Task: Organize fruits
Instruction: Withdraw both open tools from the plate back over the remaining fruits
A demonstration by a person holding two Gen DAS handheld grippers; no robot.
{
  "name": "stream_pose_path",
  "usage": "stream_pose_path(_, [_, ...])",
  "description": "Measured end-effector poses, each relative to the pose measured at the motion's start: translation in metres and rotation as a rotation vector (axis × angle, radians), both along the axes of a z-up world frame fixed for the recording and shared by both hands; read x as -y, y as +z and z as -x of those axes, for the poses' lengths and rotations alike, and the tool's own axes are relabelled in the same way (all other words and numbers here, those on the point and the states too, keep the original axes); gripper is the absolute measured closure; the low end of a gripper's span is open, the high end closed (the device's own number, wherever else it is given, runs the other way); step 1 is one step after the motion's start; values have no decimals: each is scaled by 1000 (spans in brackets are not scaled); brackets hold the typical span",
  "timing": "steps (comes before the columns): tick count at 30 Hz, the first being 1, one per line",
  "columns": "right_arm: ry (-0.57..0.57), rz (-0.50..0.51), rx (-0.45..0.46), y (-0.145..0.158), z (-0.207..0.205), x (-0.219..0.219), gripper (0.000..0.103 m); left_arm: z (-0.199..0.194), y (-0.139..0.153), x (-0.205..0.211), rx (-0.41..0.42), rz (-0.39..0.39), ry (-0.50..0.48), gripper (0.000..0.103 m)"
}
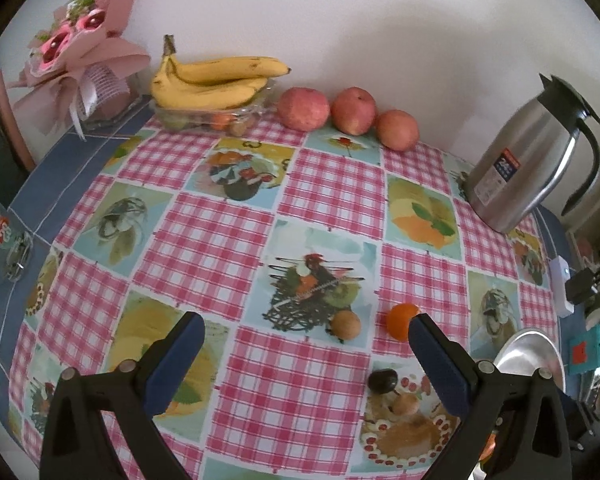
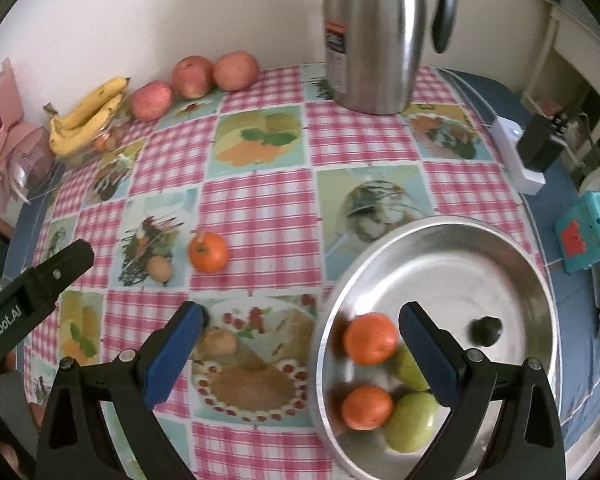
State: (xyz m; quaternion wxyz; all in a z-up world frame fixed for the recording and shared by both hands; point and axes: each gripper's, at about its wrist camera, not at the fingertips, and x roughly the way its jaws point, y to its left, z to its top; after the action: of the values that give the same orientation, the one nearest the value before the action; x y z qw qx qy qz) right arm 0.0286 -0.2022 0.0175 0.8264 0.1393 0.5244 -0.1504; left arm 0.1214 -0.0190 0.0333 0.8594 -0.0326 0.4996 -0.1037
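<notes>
A steel bowl (image 2: 500, 248) sits at the table's right front and holds two tangerines (image 2: 370, 338), two green fruits (image 2: 412, 422) and a dark fruit (image 2: 486, 330). Loose on the cloth lie a tangerine (image 2: 208, 252) (image 1: 400, 320), a small tan fruit (image 2: 159, 268) (image 1: 345, 324), another tan fruit (image 2: 220, 340) (image 1: 406, 404) and a dark plum (image 1: 383, 380). My left gripper (image 1: 306, 344) is open and empty above the cloth. My right gripper (image 2: 300, 336) is open and empty, over the bowl's left rim. The left gripper's finger shows in the right wrist view (image 2: 40, 280).
Bananas (image 1: 216, 80) on a clear tray and three apples (image 1: 352, 110) line the back wall. A steel thermos jug (image 1: 528, 156) stands at the back right. A pink bouquet (image 1: 80, 52) is at the back left. A white power strip (image 2: 516, 152) and teal box (image 2: 584, 236) lie right.
</notes>
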Motion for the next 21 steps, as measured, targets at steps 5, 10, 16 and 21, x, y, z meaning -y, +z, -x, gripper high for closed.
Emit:
stream_pose_path(5, [29,-29,14,0,-6,-12,4,-3,0,-14,-16,46,18,0])
stream_pose_path(10, [32,-72,53,0,-10,-17,4,-3,2,-17,-13,36,17,0])
stream_pose_path(16, [68,-91,36,-12,-18,-26,5,-4,-8,-14,-47,29,8,1])
stream_pose_path(21, [93,-94,-11,-28,-23,-33,22,-7,-26,-10,-98,27,7,2])
